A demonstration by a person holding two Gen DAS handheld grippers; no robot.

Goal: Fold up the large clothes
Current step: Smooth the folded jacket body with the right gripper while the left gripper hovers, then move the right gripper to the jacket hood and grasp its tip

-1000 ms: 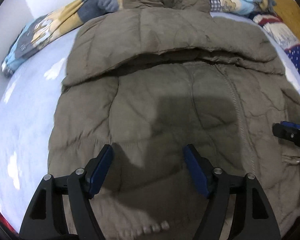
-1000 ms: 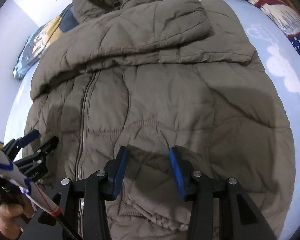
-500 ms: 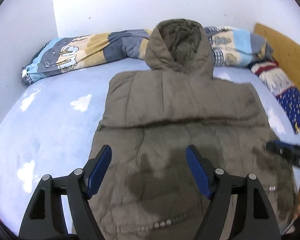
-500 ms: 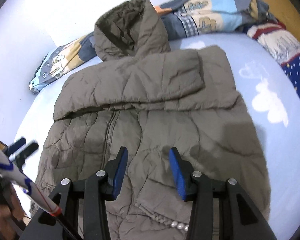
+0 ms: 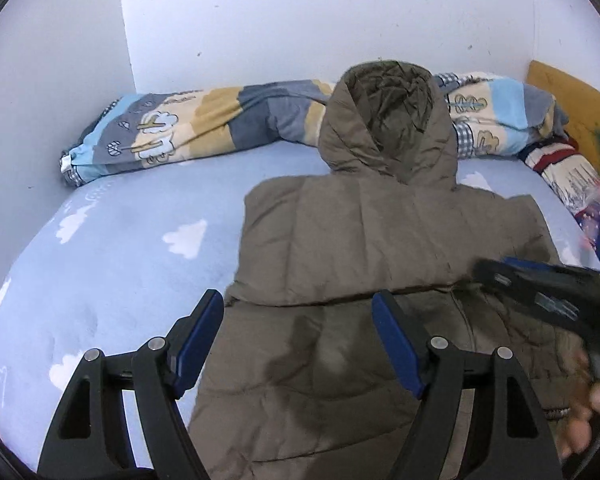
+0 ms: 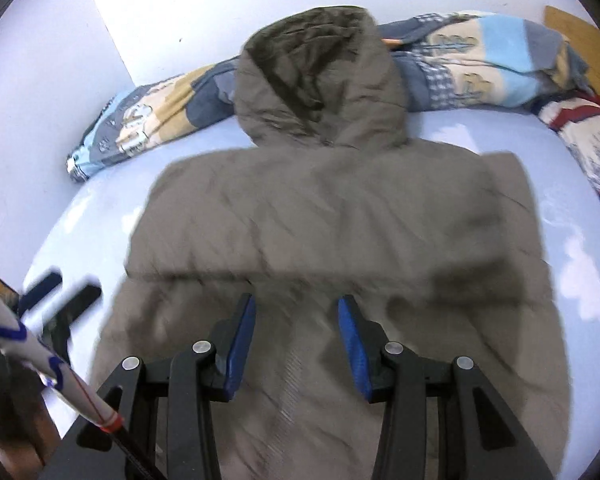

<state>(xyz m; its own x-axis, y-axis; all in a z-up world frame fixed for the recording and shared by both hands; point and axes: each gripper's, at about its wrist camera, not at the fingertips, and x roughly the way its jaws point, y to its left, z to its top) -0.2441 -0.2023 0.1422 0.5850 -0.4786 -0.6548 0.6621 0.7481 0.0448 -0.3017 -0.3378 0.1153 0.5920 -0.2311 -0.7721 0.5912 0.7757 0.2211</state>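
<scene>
Both tongs hang spread and empty above the bed: the left gripper [image 5: 298, 338] has its blue-padded fingers wide apart over the jacket's near left part, and the right gripper [image 6: 296, 344] holds a narrower gap over the zip line, pinching nothing. Largest is the bed [image 5: 100, 260], its sheet pale blue with white cloud prints, smooth and faintly dimpled. On it, toward the right side and reaching back toward the far edge, lies the jacket [image 5: 380, 240], an olive-brown puffy quilted coat, front up, sleeves folded across the chest as a flat padded band, its hood [image 5: 388, 120] standing open and crumpled against the rolled quilt [image 5: 204, 128] of blue, tan and grey patches along the far edge by the white wall. A red, white and navy patterned cloth [image 5: 568, 176] sits at the far right corner. The left view alone shows the right gripper from the side, blurred, with a hand's fingertips below it at the right edge; the right view alone shows the left gripper's fingers [image 6: 40, 288] over the bed's left edge, plus a white pole with blue marks. Against a second ago, both cameras have risen and tilted up, so the whole jacket and hood now show.
</scene>
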